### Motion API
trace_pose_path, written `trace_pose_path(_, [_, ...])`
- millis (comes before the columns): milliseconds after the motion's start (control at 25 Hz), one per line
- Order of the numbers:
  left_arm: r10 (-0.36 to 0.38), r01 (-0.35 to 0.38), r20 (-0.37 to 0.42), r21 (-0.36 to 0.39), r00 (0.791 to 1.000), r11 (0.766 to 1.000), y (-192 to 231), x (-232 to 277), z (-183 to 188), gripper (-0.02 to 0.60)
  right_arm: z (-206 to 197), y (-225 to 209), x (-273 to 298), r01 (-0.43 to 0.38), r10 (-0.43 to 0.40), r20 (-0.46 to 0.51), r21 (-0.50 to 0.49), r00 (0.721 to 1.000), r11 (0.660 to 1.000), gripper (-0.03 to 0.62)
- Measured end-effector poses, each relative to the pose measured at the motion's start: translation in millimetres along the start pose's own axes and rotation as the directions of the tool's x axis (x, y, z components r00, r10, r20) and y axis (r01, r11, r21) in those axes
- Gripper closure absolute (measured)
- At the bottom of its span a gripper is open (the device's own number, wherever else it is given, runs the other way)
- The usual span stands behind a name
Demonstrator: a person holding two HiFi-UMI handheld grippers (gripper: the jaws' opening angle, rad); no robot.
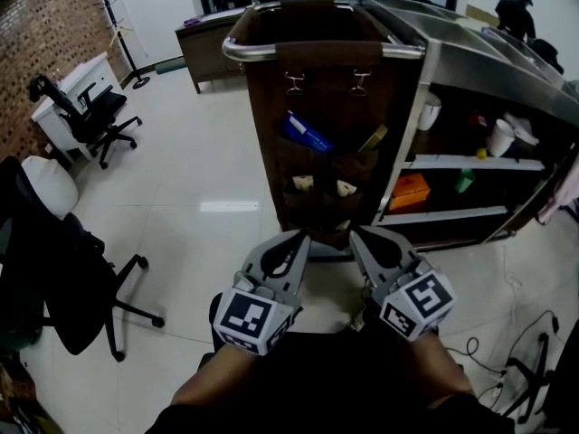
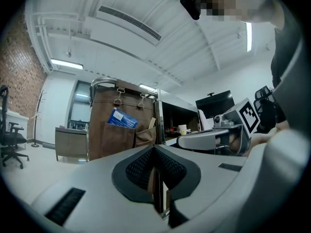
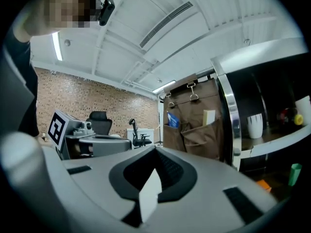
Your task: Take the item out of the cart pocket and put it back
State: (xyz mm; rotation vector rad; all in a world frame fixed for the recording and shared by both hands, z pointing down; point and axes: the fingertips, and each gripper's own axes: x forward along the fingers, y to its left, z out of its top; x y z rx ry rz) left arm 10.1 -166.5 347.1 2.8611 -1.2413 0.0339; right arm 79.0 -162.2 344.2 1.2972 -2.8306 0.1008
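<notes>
Since nothing is picked yet, the grey left gripper (image 1: 300, 240) and right gripper (image 1: 359, 236) hang clenched and empty just below the brown fabric pocket organiser (image 1: 330, 174), whose upper-left pocket holds the flat blue packet (image 1: 306, 134).

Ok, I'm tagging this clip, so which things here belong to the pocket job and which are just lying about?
Job: brown pocket hanger on the cart, blue packet in its upper pocket, left gripper, right gripper, both shut.
Lying about: office chair, coat rack, orange box, white cup.
</notes>
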Motion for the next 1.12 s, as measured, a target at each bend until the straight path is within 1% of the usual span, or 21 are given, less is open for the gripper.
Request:
trace_pose_path(160, [-0.002, 0.002, -0.003, -0.011, 1.0, 1.0, -0.1, 0.5, 0.6, 0.581, 0.9, 0.8, 0.3, -0.002, 0.002, 0.011, -0.001, 1.0, 1.0, 0.589])
trace_pose_path(280, [0.0, 0.0, -0.006, -0.003, 1.0, 1.0, 0.0, 0.6, 0.4, 0.581, -0.6, 1.7, 0.2, -0.008, 0.008, 0.013, 0.014, 1.0, 1.0, 0.589])
trace_pose_path(720, [0.007, -0.007, 0.018, 0.013, 1.0, 1.0, 2.0, 1.6, 4.7, 0.581, -2.3, 2.1, 1.2, -0.005, 0.005, 0.005, 0.007, 1.0, 1.0, 0.589])
trace_pose_path(1120, [0.011, -0.011, 0.015, 0.015, 1.0, 1.0, 3.3, -0.5, 5.1, 0.581, -5.2, 5.0, 3.6, -0.014, 0.014, -0.004, 0.009, 1.0, 1.0, 0.589])
